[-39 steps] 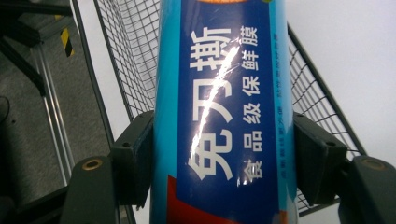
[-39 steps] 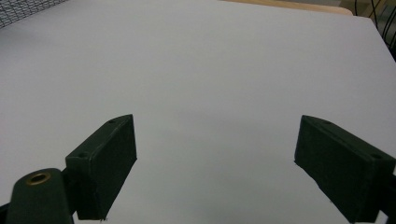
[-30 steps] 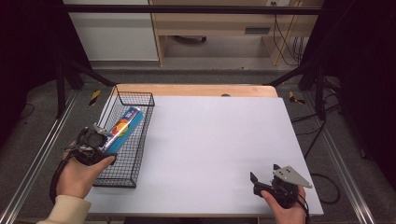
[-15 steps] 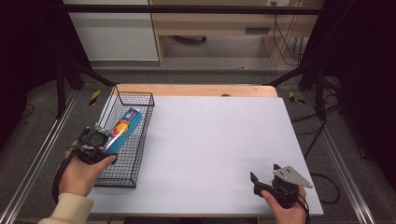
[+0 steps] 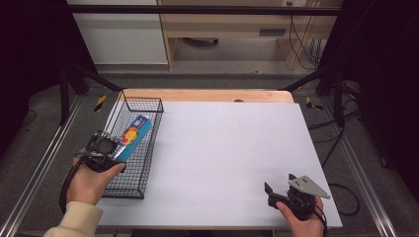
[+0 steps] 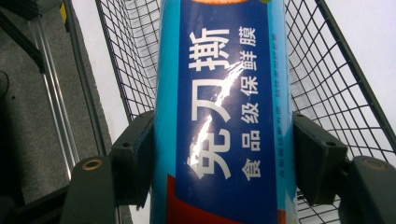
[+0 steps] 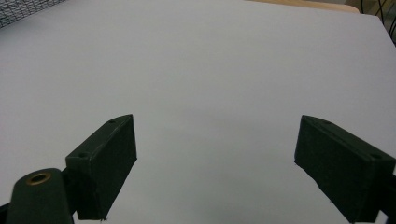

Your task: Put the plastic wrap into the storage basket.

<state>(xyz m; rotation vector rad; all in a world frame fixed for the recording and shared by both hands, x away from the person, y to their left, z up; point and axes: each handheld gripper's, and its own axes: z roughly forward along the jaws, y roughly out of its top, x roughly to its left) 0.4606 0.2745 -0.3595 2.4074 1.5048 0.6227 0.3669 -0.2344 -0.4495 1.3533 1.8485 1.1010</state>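
Left gripper (image 6: 224,154) clamps blue box (image 6: 224,93), box ends cut off

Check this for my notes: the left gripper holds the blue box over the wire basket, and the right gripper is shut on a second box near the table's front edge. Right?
Not quite. The right gripper holds nothing: the right gripper view shows its jaws standing wide apart over the bare white table. The rest stands: the left gripper is shut on the blue box over the wire basket.
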